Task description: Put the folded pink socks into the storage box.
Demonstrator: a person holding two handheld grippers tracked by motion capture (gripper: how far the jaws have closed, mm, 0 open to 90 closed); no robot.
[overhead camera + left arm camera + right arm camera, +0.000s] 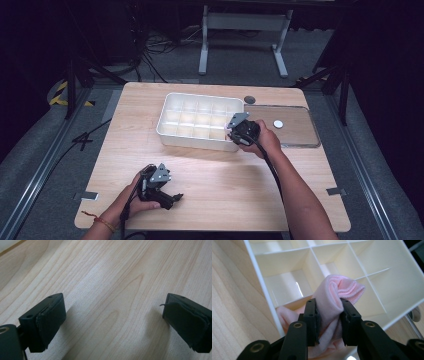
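Fingers (312, 320) of the right gripper (328, 315) are clamped on a pink sock (337, 293), held over the near corner of the white divided tray (259, 277); release into a compartment is judged outstanding. Well short of the tray, the left gripper (113, 320) is spread wide with nothing between its jaws.

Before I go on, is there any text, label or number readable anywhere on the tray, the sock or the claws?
None. The tray, pink sock, clear lid, table, left claw and right claw bear no legible words, labels or numbers.
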